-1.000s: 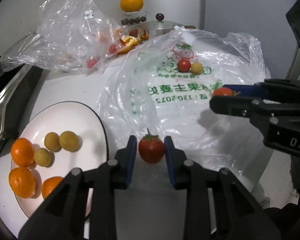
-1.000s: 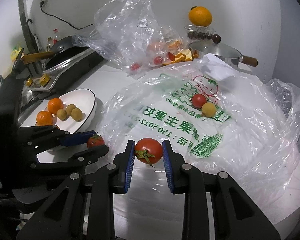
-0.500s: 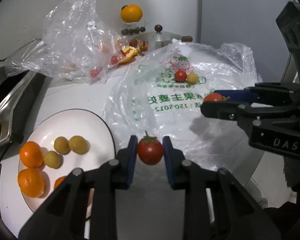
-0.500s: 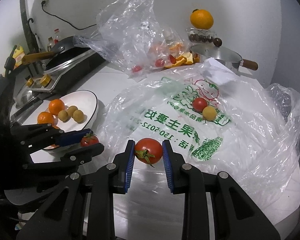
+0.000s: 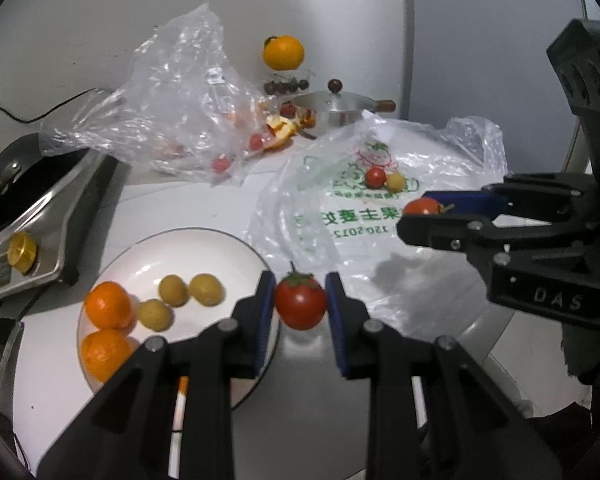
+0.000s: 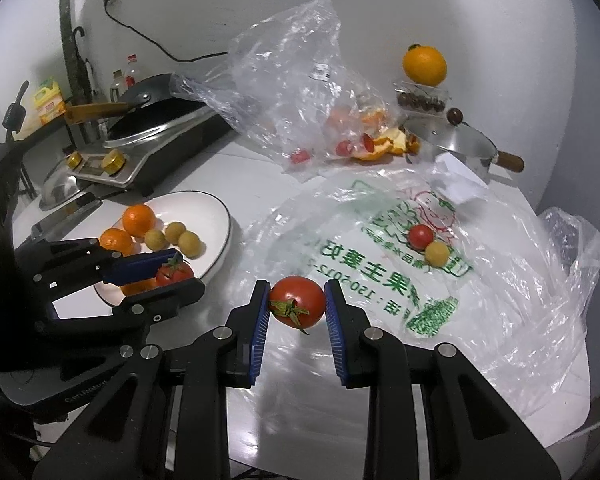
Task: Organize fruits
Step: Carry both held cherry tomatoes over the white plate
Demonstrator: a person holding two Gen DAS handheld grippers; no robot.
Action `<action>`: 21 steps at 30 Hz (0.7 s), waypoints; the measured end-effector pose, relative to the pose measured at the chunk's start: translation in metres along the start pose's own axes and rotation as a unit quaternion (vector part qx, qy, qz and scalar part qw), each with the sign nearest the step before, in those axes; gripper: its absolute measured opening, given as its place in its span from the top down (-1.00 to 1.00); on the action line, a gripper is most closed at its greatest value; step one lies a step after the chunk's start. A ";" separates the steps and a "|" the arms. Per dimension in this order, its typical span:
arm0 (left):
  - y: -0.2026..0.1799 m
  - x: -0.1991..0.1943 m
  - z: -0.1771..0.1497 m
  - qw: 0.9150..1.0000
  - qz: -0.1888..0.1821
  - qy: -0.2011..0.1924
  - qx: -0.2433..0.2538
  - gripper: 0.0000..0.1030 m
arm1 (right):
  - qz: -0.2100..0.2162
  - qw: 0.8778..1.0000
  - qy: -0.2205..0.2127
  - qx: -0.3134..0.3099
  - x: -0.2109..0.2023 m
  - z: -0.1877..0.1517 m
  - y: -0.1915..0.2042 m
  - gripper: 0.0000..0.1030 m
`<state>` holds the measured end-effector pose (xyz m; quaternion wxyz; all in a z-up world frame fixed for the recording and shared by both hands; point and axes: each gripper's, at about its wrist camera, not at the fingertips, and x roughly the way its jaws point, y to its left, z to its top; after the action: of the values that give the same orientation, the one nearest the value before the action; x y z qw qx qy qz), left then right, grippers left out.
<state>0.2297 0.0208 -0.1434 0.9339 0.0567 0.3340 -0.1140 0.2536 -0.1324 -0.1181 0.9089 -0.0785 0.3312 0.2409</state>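
My left gripper [image 5: 300, 304] is shut on a red tomato [image 5: 300, 306] with a green stem, lifted just right of the white plate [image 5: 204, 248]. The plate holds oranges [image 5: 108, 304] and small yellow fruits [image 5: 206, 289]. My right gripper [image 6: 297, 308] is shut on a second red tomato [image 6: 298, 300] above the flat printed plastic bag [image 6: 380, 280]. A small tomato [image 6: 421, 235] and a yellow fruit [image 6: 437, 254] lie on that bag. From the right wrist view, the left gripper [image 6: 168, 270] hangs over the plate's near edge.
A crumpled clear bag [image 5: 180, 120] with peel and small red fruits lies at the back. Behind it stand a lidded steel pot [image 5: 336, 108] and an orange [image 5: 283, 53] on a box. A stove with a pan [image 6: 156, 128] sits at the left.
Both grippers have risen and drawn back with their tomatoes still held. The plate now shows more fully in the left wrist view.
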 end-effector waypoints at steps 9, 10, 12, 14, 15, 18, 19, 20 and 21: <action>0.027 -0.014 -0.007 1.000 0.022 -0.009 -0.015 0.49 | 0.010 1.000 0.000 -0.020 0.005 0.008 0.024 0.43; 0.030 -0.015 -0.009 1.000 0.024 -0.009 -0.017 0.49 | 0.011 1.000 0.000 -0.022 0.006 0.009 0.027 0.43; 0.035 -0.017 -0.010 0.999 0.028 -0.009 -0.020 0.49 | 0.014 1.000 0.000 -0.026 0.008 0.011 0.031 0.43; 0.041 -0.018 -0.012 0.999 0.031 -0.009 -0.024 0.49 | 0.016 0.999 0.001 -0.028 0.010 0.012 0.035 0.43; 0.044 -0.018 -0.013 0.999 0.034 -0.008 -0.026 0.49 | 0.017 0.999 0.002 -0.029 0.012 0.013 0.037 0.43; 0.051 -0.018 -0.015 0.999 0.039 -0.008 -0.030 0.49 | 0.021 0.999 0.004 -0.033 0.016 0.015 0.042 0.43; 0.053 -0.018 -0.015 0.999 0.041 -0.008 -0.031 0.49 | 0.023 0.999 0.004 -0.035 0.017 0.016 0.044 0.43; 0.056 -0.017 -0.015 0.999 0.043 -0.008 -0.032 0.49 | 0.024 0.999 0.005 -0.036 0.018 0.016 0.045 0.43; 0.058 -0.017 -0.016 0.998 0.044 -0.008 -0.033 0.49 | 0.025 0.999 0.006 -0.037 0.020 0.018 0.047 0.43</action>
<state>0.2224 0.0828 -0.1432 0.9421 0.0392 0.3272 -0.0621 0.2540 -0.0780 -0.1168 0.8971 -0.1054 0.3290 0.2755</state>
